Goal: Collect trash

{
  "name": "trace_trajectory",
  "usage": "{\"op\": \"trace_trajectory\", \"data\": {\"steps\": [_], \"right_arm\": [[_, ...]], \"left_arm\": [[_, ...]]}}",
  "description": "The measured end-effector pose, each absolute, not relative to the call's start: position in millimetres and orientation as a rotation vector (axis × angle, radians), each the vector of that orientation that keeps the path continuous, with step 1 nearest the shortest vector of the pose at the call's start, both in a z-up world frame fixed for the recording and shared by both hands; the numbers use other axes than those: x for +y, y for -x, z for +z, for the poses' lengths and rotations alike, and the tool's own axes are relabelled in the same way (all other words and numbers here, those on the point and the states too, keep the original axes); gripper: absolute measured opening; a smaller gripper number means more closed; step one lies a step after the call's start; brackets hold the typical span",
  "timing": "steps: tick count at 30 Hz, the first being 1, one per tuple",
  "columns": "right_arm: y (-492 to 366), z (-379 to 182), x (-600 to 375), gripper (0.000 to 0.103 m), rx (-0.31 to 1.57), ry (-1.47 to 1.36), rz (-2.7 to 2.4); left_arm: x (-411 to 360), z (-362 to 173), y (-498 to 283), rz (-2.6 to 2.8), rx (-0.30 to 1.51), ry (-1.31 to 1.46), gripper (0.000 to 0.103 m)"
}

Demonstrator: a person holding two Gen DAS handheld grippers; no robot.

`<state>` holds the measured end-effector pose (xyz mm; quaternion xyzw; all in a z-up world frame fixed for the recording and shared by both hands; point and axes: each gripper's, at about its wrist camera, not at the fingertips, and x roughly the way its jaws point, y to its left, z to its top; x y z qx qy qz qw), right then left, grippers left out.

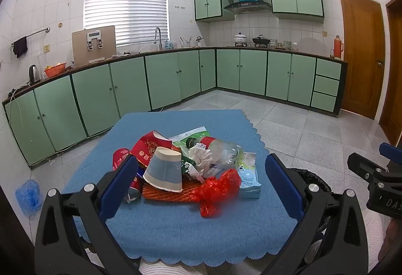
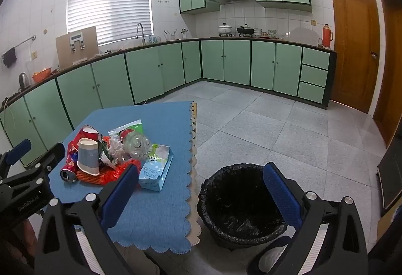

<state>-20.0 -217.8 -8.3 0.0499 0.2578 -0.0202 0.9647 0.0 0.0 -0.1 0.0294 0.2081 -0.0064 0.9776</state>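
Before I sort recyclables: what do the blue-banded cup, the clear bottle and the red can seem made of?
Blue-banded cup: looks like matte paper, with a rolled rim. Clear bottle: thin transparent plastic, crumpled and glossy. Red can: probably printed metal, with a shiny silver top.

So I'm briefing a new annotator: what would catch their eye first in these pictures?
Probably the heap of trash in the middle of the blue tablecloth, with a paper cup and a red plastic bag at its front. Next, the black-lined bin on the floor just right of the table, seen between the open right hand-held gripper fingers.
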Motion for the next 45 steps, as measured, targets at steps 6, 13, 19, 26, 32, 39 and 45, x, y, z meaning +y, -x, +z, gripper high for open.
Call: {"op": "trace_trajectory", "data": {"steps": [6,13,19,26,32,39,45], "right_arm": [[18.3,-8.5,-213.3,0.097,0.521,-0.101,-0.04],[18.3,-8.6,-213.6,0.097,0.521,-0.102,-0.04],[18.2,-8.7,-213.5,0.097,0.521,-0.102,-0.04],[17.8,-8.8,-212.6,0.097,0.521,-0.103,-0.04],[15.9,-8.1,-212.5,0.097,0.523,-0.102,-0.04],[3.2,-15.9,-201.2,0.097,0.521,-0.097,-0.009],[-15.7,-18.1,-180.6,0.097,0.506,-0.07,0.048]], "left_arm": [[-0.1,-0.1,-0.1,-0.011,0.422,-0.061,0.098],[-0.1,-0.1,-0.2,-0.012,0.422,-0.06,0.098],[-0.1,0.0,0.1,-0.012,0.421,-0.059,0.098],[0.1,0.0,-0.1,-0.01,0.422,-0.057,0.098],[2.1,-1.3,1.3,-0.008,0.426,-0.055,0.098],[23.5,-7.4,-7.2,0.041,0.427,-0.06,0.098],[64.2,-16.3,-17.5,0.138,0.428,-0.063,0.098]]}}
